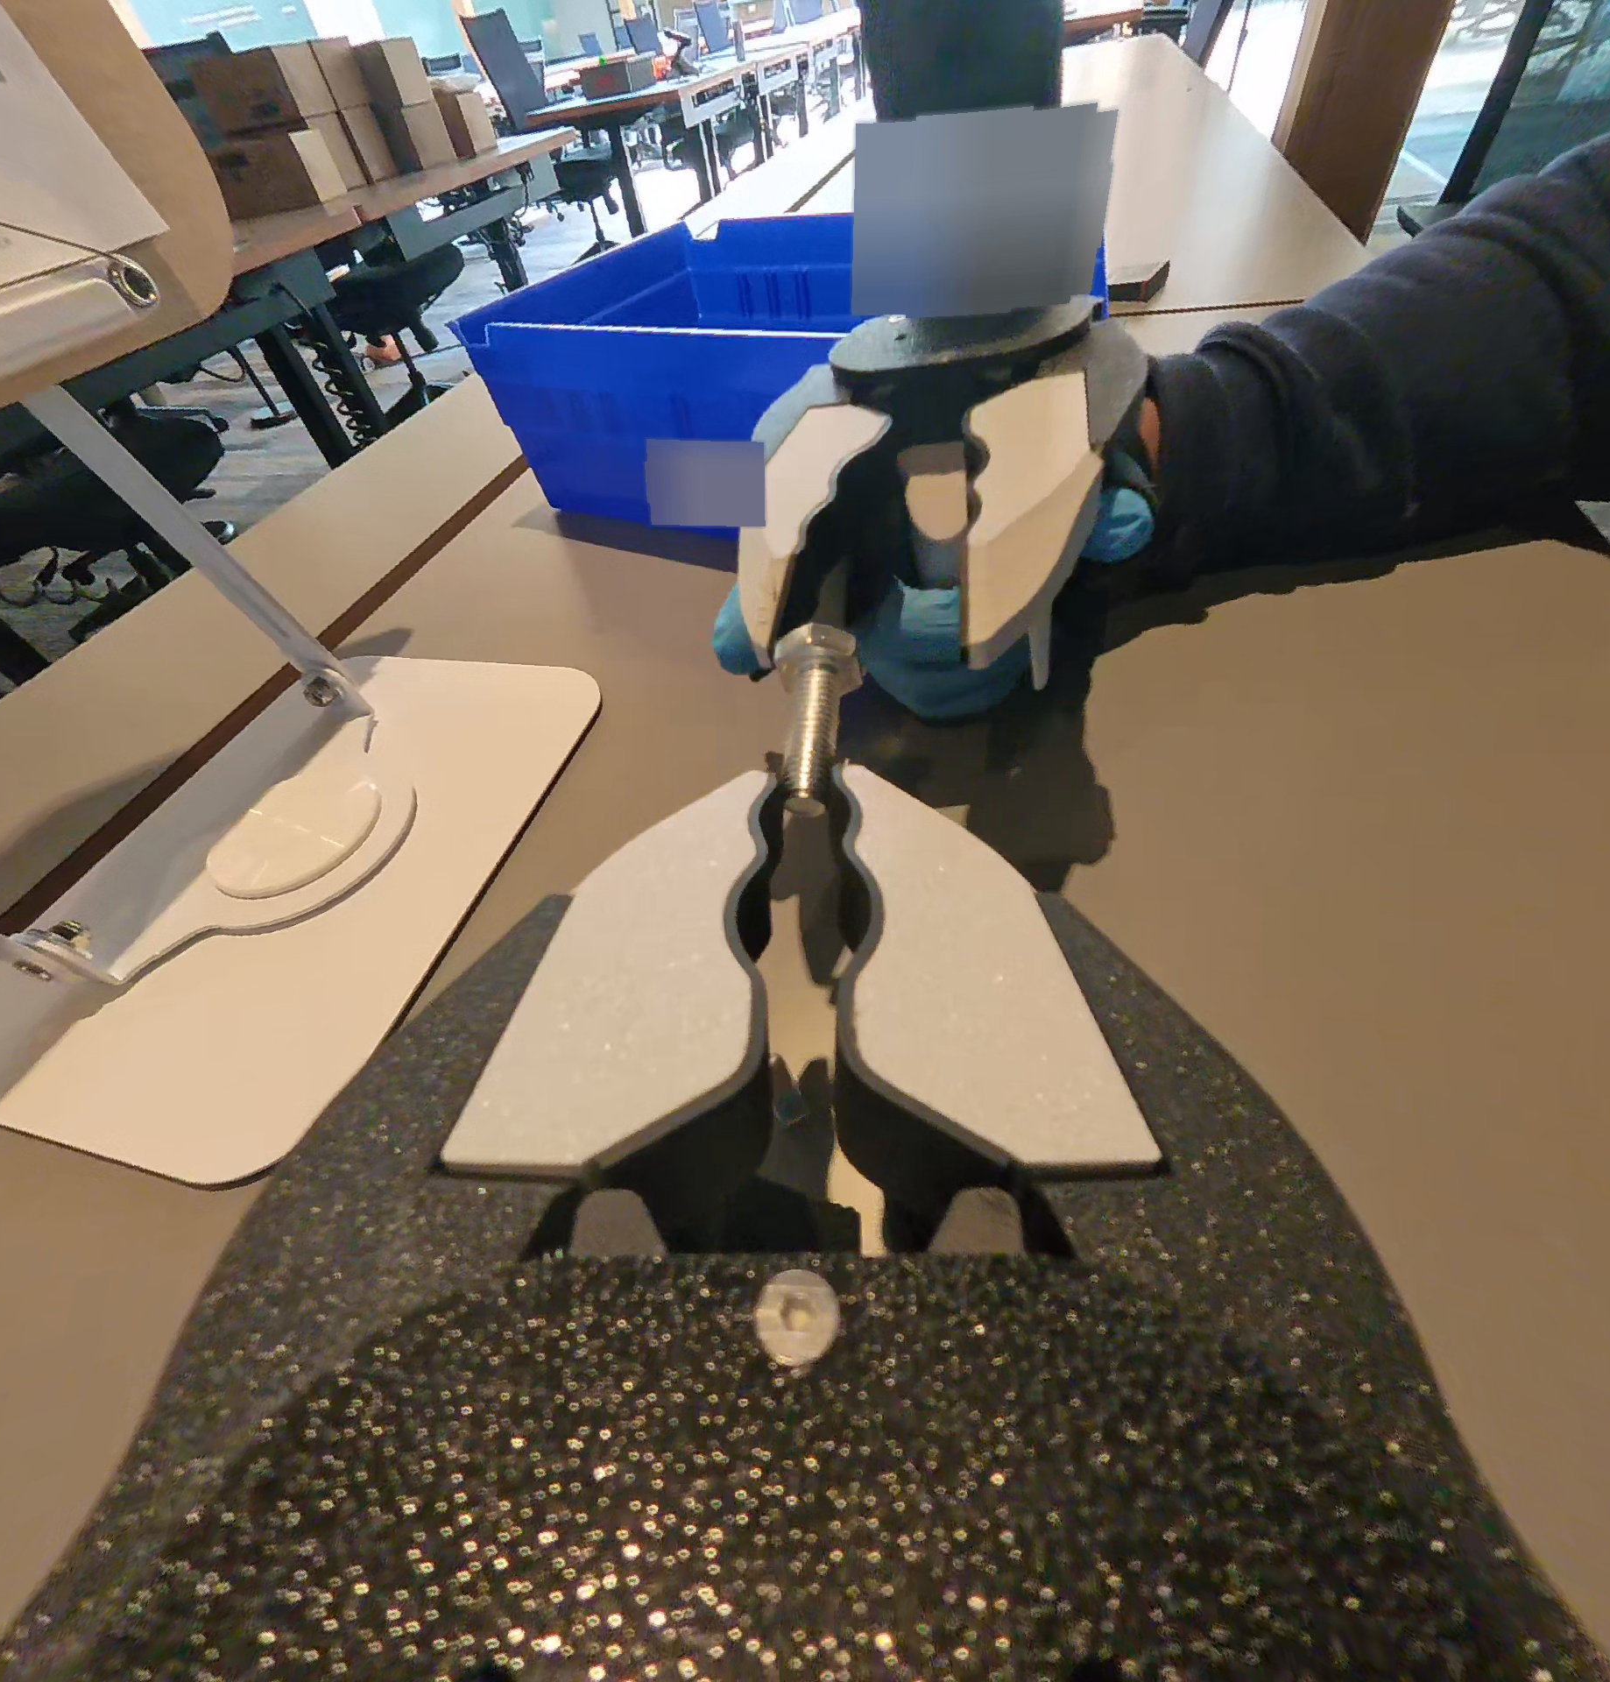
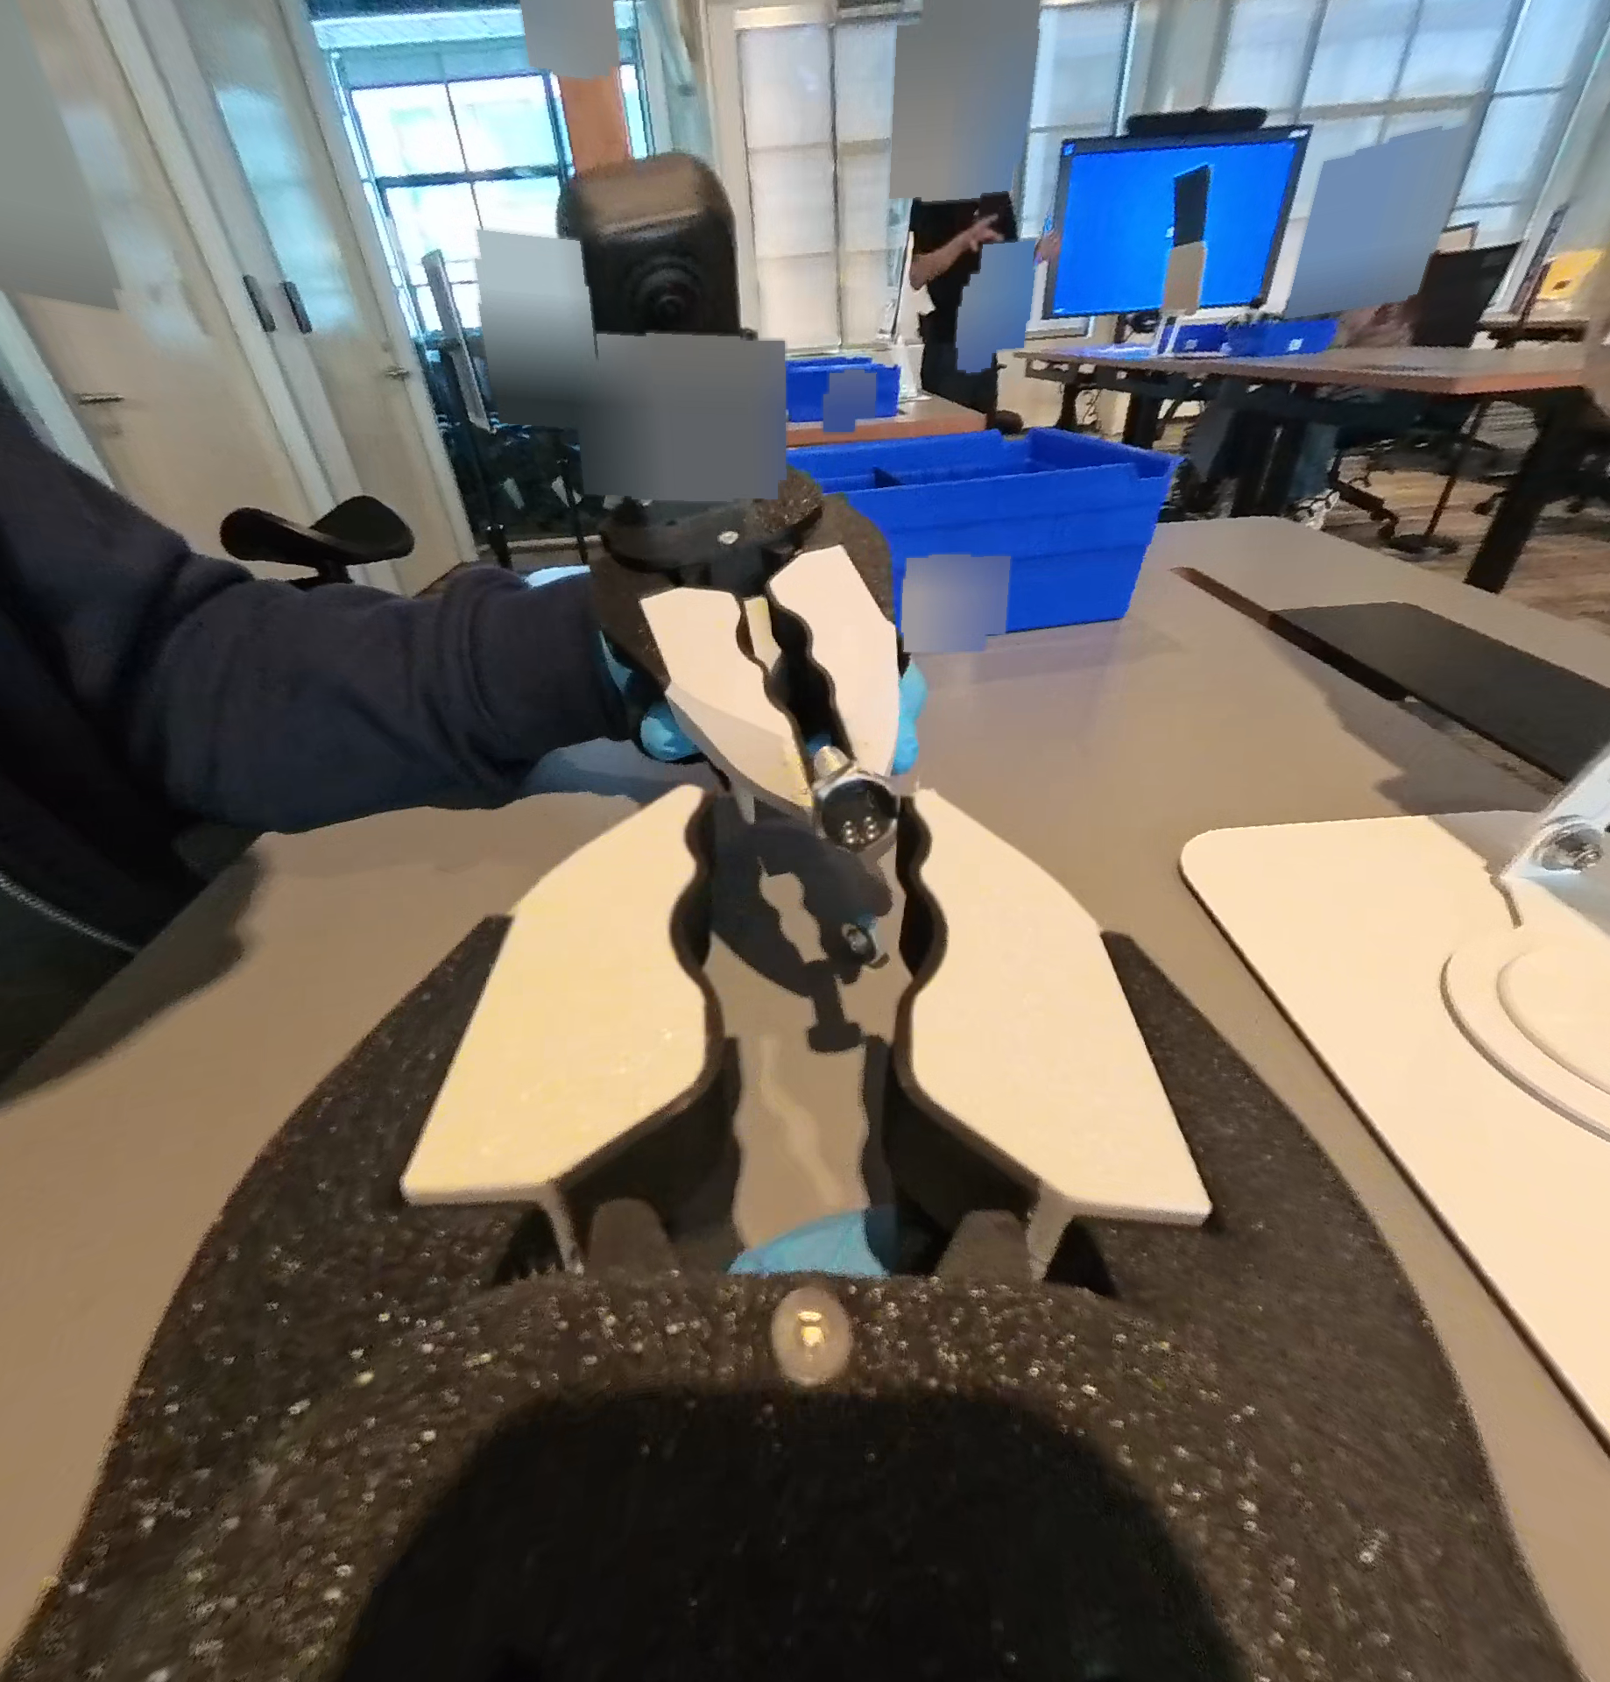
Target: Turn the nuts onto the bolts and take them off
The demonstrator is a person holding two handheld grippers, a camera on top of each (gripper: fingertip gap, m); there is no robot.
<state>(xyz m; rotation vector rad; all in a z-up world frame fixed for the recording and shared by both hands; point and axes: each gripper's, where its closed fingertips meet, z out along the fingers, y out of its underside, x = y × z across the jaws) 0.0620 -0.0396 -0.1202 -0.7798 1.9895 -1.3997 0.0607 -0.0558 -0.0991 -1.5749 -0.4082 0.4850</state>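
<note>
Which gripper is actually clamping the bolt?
The left gripper: its jaws grip the threaded end of the bolt, while the right gripper has its jaws open.

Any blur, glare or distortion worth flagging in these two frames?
Left wrist view: the silver threaded bolt is sharp; fisheye bends the grey tabletop. Right wrist view: softer overall, windows blown out, and the glossy tabletop mirrors the bolt.

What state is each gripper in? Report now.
Left gripper: shut on the bolt.
Right gripper: open, fingertips either side of the bolt's head.
</note>
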